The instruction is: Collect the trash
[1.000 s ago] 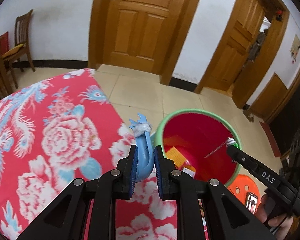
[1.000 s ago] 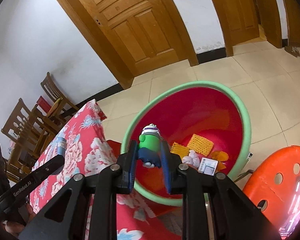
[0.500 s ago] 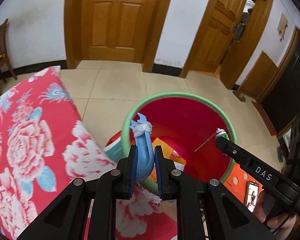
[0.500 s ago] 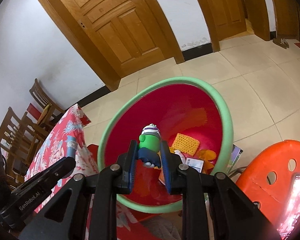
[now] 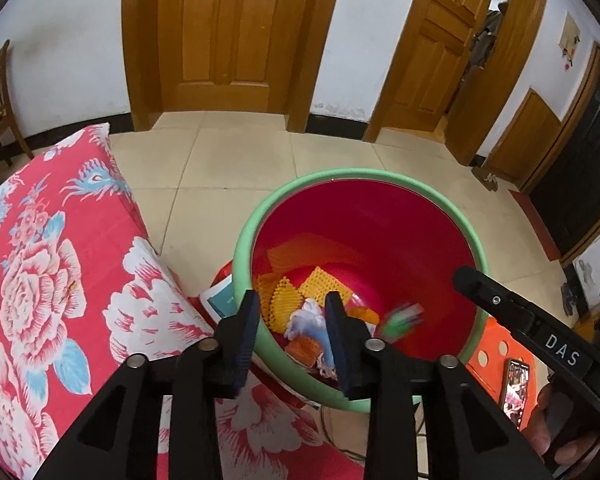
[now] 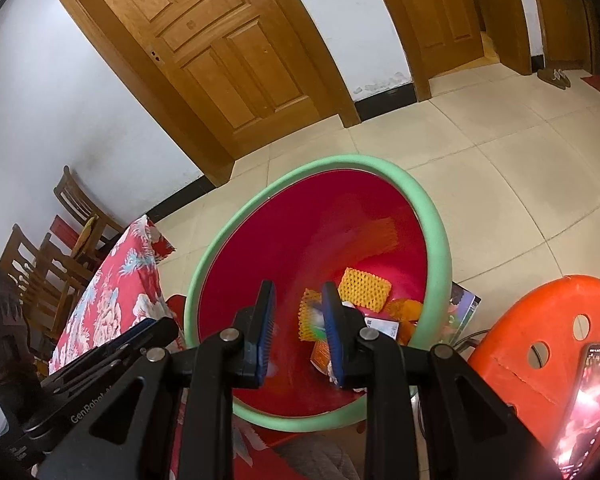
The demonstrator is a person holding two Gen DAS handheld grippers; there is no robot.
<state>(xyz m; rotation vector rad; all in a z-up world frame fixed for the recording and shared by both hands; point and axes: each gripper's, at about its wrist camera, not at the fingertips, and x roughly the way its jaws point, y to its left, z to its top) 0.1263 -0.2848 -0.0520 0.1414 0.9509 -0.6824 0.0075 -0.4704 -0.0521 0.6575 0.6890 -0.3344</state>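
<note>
Now both tongs gape wide and empty over the red bin: left tongs, right tongs. A blurred green item is inside the bin, apparently mid-drop. Trash heap lies at the bottom: yellow mesh, tissue, wrappers. No trash visible on the floral bench, so probably near done; the rest of the bench is out of view.
</note>
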